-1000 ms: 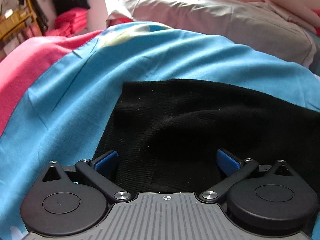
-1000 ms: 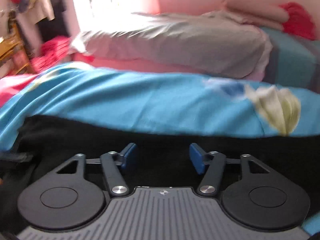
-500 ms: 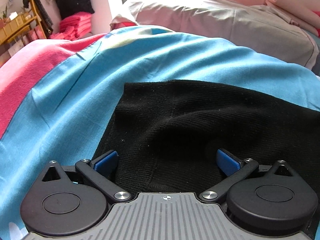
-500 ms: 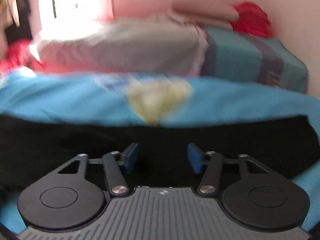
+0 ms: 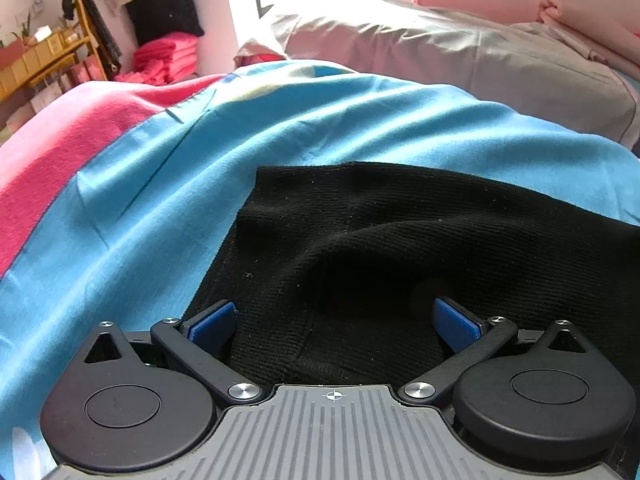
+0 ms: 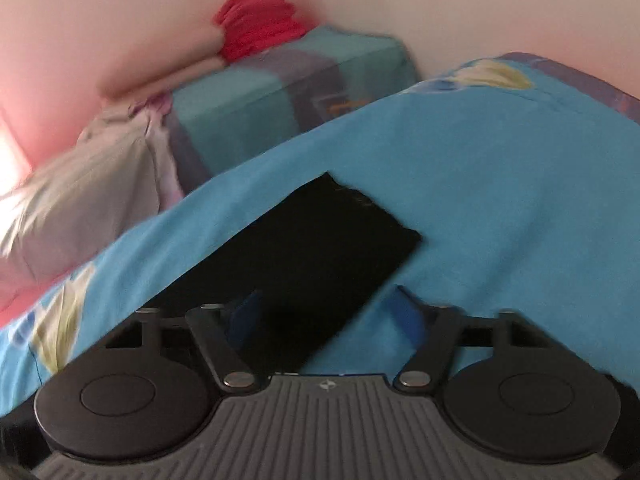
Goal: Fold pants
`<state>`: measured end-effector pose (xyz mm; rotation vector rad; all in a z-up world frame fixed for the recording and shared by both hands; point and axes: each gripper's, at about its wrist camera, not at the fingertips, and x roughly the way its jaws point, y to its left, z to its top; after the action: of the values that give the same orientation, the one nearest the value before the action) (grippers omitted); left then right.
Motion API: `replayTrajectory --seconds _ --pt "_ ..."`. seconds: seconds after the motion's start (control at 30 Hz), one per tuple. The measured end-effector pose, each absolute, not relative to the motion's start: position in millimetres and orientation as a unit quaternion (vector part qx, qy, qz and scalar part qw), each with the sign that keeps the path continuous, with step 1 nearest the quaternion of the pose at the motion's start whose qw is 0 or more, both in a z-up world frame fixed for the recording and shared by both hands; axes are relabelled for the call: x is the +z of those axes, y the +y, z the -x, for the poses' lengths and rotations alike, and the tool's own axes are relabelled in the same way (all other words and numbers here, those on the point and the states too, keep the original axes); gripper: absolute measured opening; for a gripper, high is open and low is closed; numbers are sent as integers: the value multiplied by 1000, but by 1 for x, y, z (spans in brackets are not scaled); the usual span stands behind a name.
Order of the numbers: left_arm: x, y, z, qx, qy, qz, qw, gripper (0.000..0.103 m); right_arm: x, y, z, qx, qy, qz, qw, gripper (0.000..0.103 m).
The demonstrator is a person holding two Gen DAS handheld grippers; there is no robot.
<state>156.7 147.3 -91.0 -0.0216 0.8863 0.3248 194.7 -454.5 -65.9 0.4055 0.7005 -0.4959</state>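
Black pants: flat on blue bed sheet.
Left gripper: jaws spread over pants.
Right gripper: jaws apart, empty.

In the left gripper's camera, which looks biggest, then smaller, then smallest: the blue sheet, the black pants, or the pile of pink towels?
1. Blue sheet: fills the most picture.
2. Black pants: nearly as much, but they sit close to the camera, so that is unsure.
3. Pink towels: tiny, partly because they are far away.

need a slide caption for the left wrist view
Open left gripper poised over rumpled black pants spread on a blue bedsheet.
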Motion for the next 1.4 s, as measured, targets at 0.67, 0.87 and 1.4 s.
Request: replayTrajectory --seconds 0.67,0.87,1.4 --pt "-88 143 -160 167 437 0 884 103 -73 -410 -228 -135 381 -75 912 32" --pt "-63 150 -147 184 461 14 868 103 -52 -351 -210 -100 367 -34 924 53" --pt "-80 168 -97 190 486 22 853 103 -35 -123 -122 294 397 38 868 33"
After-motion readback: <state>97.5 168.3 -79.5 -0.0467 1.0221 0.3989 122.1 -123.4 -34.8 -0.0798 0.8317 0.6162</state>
